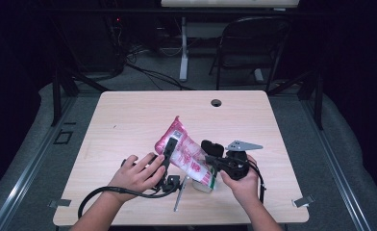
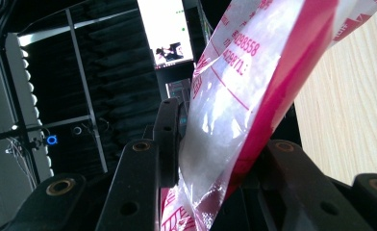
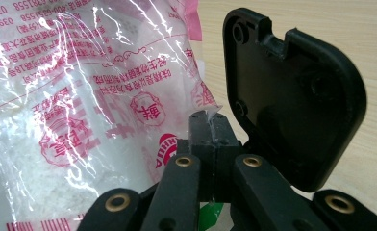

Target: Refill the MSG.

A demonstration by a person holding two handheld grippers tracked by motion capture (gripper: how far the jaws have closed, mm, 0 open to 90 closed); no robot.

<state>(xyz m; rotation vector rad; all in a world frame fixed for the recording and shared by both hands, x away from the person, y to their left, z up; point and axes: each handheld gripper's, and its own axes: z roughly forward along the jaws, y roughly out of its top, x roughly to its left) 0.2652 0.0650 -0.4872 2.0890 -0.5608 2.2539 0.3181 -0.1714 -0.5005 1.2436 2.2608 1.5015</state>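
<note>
A pink-and-clear plastic bag (image 1: pixel 184 151) of white granules hangs tilted over the table's front, held between both grippers. My left gripper (image 1: pixel 169 147) clamps the bag's left side. In the left gripper view the bag (image 2: pixel 234 110) runs up between the two jaws of that gripper (image 2: pixel 220 149), and one black pad (image 2: pixel 169 139) presses against it. My right gripper (image 1: pixel 209 159) is at the bag's lower right. In the right gripper view that gripper's (image 3: pixel 209 125) jaws meet on a thin corner of the bag (image 3: pixel 81 96).
A small clear container (image 1: pixel 207 185) with a green mark stands under the bag near the front edge. A slim metal utensil (image 1: pixel 179 195) lies beside it. The wooden table (image 1: pixel 129 115) has a cable hole (image 1: pixel 216 102) at the back. A folding chair (image 1: pixel 254 43) stands behind.
</note>
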